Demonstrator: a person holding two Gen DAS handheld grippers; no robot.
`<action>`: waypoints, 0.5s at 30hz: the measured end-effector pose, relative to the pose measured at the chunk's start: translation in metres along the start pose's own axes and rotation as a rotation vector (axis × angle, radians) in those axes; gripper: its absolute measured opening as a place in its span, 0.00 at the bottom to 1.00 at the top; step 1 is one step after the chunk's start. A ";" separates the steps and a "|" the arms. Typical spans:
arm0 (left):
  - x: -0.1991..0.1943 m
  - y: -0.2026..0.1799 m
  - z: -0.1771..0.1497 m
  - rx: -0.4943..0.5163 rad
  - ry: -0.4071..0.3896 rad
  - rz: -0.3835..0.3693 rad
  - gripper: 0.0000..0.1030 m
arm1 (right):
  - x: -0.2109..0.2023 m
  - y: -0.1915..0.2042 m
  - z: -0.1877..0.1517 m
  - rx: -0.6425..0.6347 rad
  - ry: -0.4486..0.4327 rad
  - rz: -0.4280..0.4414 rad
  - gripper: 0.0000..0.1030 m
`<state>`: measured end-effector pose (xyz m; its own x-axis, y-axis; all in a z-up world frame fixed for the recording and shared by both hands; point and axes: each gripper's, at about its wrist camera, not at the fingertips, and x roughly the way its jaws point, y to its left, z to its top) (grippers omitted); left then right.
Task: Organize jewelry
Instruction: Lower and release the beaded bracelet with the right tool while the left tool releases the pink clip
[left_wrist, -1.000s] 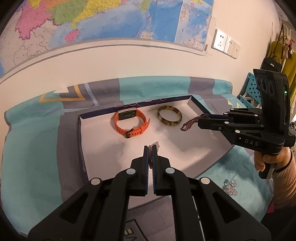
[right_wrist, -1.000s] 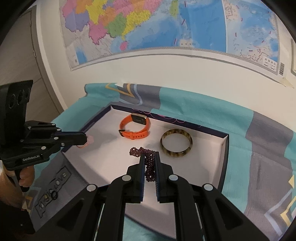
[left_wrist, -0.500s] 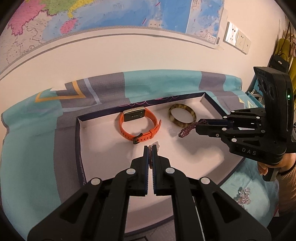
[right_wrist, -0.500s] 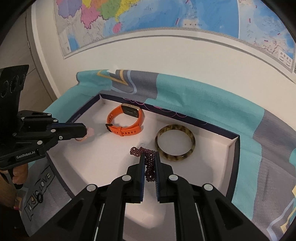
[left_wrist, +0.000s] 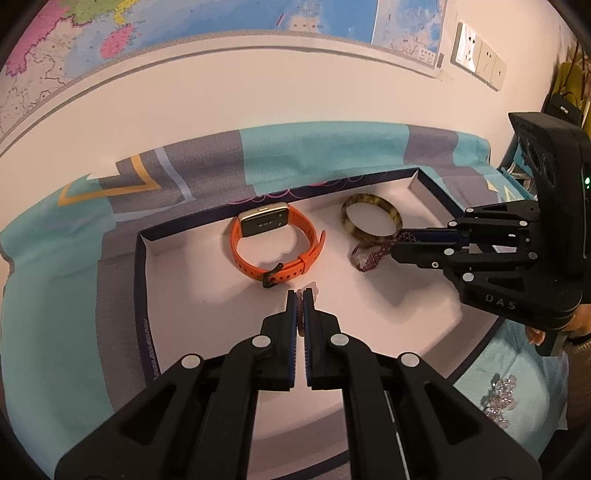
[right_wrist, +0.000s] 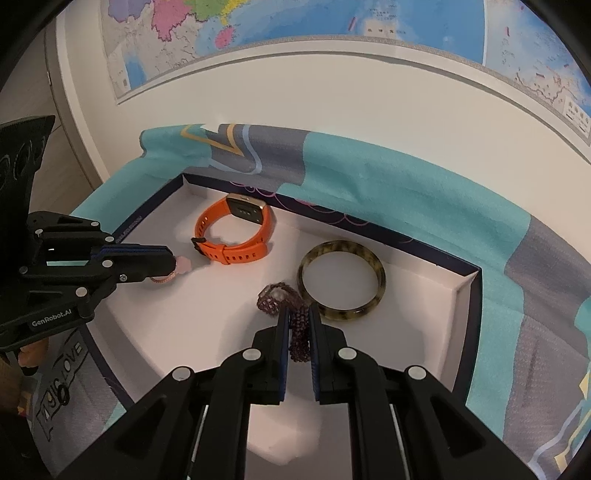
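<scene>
A white tray with a dark rim (left_wrist: 142, 280) (right_wrist: 474, 291) holds an orange watch (left_wrist: 275, 242) (right_wrist: 236, 230) and a tortoiseshell bangle (left_wrist: 371, 218) (right_wrist: 341, 278). My right gripper (right_wrist: 298, 317) (left_wrist: 395, 245) is shut on a purple beaded bracelet (right_wrist: 280, 299) (left_wrist: 369, 256), whose loop hangs low over the tray floor beside the bangle. My left gripper (left_wrist: 301, 297) (right_wrist: 173, 264) is shut on a pale pink bracelet (right_wrist: 177, 267) (left_wrist: 310, 286), held over the tray just in front of the watch.
The tray lies on a teal and grey cloth (left_wrist: 55, 295) (right_wrist: 406, 192) against a white wall with a map. A clear crystal piece (left_wrist: 498, 397) lies on the cloth outside the tray's right front corner. A card with lettering (right_wrist: 59, 380) lies left of the tray.
Both grippers moved forward and down into the tray. The purple bracelet came down beside the bangle. The pink bracelet came closer to the watch.
</scene>
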<state>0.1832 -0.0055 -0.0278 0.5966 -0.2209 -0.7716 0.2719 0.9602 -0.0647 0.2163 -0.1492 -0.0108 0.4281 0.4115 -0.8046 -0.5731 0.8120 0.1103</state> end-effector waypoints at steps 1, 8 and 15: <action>0.002 0.000 0.000 0.001 0.004 0.004 0.04 | 0.001 -0.001 0.000 0.004 0.000 -0.002 0.10; 0.011 0.001 0.002 0.003 0.023 0.014 0.04 | -0.004 -0.003 -0.002 0.023 -0.016 0.000 0.14; 0.019 0.001 0.005 0.011 0.043 0.018 0.04 | -0.013 -0.005 -0.008 0.052 -0.043 0.024 0.21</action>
<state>0.1990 -0.0093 -0.0392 0.5687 -0.1956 -0.7989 0.2699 0.9619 -0.0433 0.2079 -0.1626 -0.0057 0.4451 0.4478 -0.7755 -0.5469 0.8217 0.1606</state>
